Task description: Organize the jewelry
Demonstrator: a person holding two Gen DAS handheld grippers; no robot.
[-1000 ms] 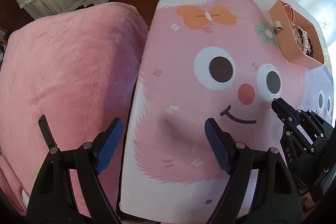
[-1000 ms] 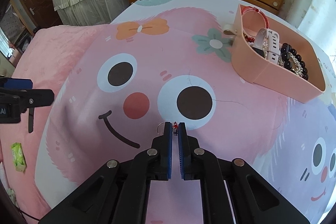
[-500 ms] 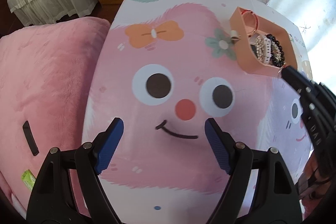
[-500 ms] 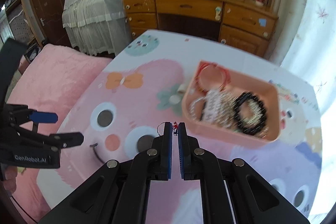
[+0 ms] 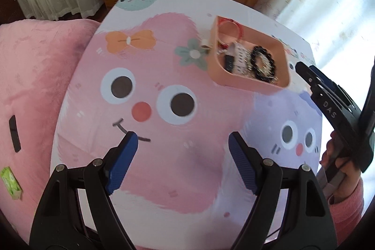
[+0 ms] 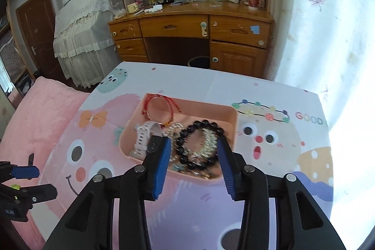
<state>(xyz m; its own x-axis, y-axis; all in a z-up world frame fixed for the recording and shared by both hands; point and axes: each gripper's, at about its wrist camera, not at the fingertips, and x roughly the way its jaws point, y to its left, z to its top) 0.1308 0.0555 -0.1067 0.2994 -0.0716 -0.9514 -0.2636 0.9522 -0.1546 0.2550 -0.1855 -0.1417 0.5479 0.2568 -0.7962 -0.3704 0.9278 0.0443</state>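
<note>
Right tongs [image 6: 193, 144] spread wide, blue-padded fingers [image 6: 161, 161] parted and gripping nothing, hovering above the near edge of the shallow peach-pink plastic tray [image 6: 230, 113]. Inside that tray: a black round-bead bracelet [image 6: 187, 134] framed between the two pads, a glittery silver chain bracelet [image 6: 208, 142] lying within its ring, a white strapped wristwatch [image 6: 144, 136] to the left, a red cord bracelet [image 6: 159, 107] at the far end. Near corner holding a small jumble of pieces, too blurred to name.

Left tongs [image 5: 182, 144] likewise released, jaws well apart, empty, held over the cartoon-printed pink worktop [image 5: 164, 179] near the smiling face's mouth. Tray [image 5: 243, 82] farther off to the right there, the black bead bracelet [image 5: 263, 62] showing inside. Right tongs [image 5: 297, 66] entering from the right edge of that view, tip just beside the tray's corner.

Pink plush blanket [image 5: 35, 67] alongside the worktop on the left; wooden drawer desk [image 6: 192, 32] beyond.
</note>
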